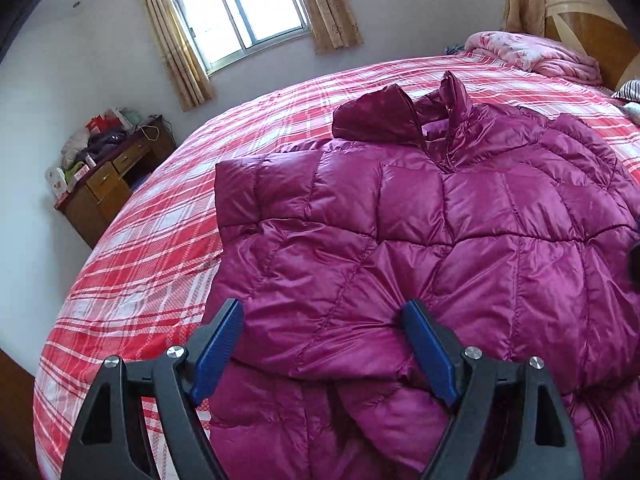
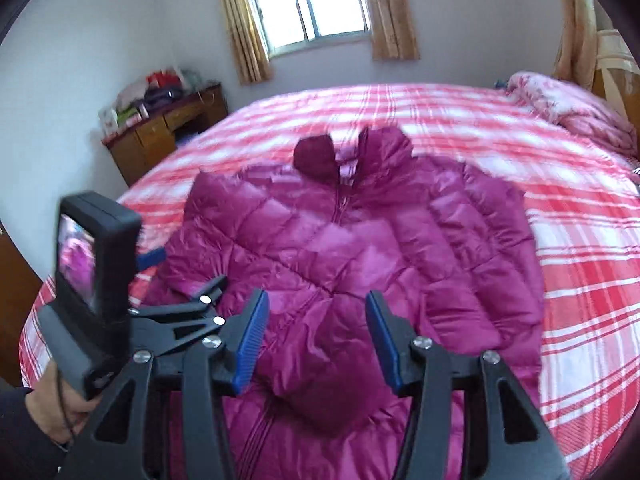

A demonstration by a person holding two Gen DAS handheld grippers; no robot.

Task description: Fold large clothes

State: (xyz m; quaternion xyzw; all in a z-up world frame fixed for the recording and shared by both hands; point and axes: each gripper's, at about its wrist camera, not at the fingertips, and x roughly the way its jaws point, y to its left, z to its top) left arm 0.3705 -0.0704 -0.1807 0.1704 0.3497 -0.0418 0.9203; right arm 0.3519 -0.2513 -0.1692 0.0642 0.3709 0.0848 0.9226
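A shiny magenta quilted puffer jacket (image 1: 440, 232) lies front-up on the red-and-white plaid bedsheet (image 1: 152, 248), filling the centre and right of the left wrist view, its collar toward the window (image 1: 236, 8) at the top of the frame. One sleeve is folded across the jacket's body. The left gripper (image 1: 322, 320) sits low in the frame over the jacket's near edge, blue-padded jaws spread wide, gripping nothing. In the right wrist view, the right gripper (image 2: 316, 312) hovers over the jacket's lower middle, jaws likewise apart and empty. A wooden desk (image 1: 108, 184) stands at the left wall.
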